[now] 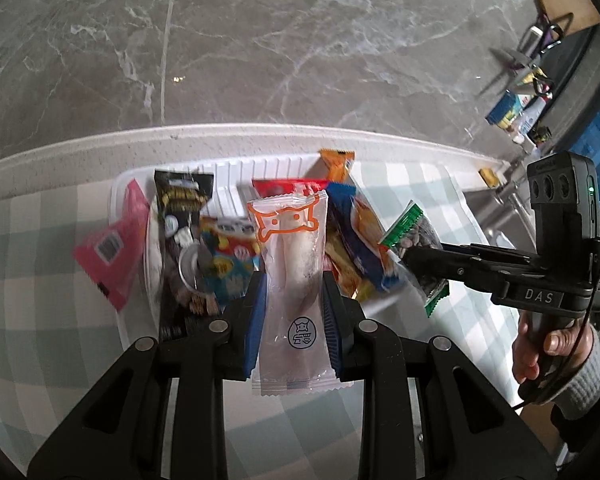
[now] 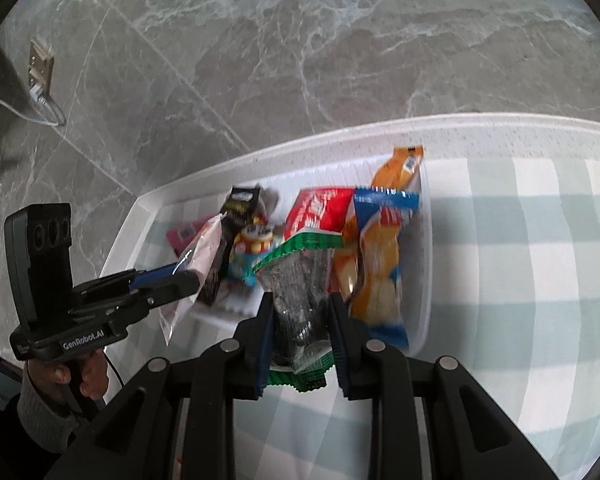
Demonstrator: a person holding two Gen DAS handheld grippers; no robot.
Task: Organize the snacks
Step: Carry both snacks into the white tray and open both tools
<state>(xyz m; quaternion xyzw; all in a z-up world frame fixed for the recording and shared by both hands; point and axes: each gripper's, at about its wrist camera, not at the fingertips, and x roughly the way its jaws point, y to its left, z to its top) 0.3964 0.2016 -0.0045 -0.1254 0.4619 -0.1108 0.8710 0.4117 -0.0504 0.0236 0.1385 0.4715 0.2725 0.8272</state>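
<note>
My left gripper [image 1: 293,292] is shut on a clear snack packet [image 1: 290,264] with an orange cat outline, held upright above the white tray [image 1: 268,168]. The same white packet [image 2: 196,264] and left gripper [image 2: 180,274] show at the left of the right wrist view. My right gripper [image 2: 301,304] is shut on a green-edged packet [image 2: 296,280] of dark seeds, seen also as the green packet [image 1: 414,236] in the right gripper [image 1: 410,258] at the right of the left wrist view. Both packets hang over the tray of snacks.
The tray holds a pink packet [image 1: 112,240], a black packet [image 1: 182,208], a red packet [image 2: 320,210], a blue-and-orange bag [image 2: 380,256] and an orange packet [image 1: 337,164]. It rests on a checked cloth [image 2: 520,240] at the table's far edge; grey marble floor [image 1: 300,40] lies beyond.
</note>
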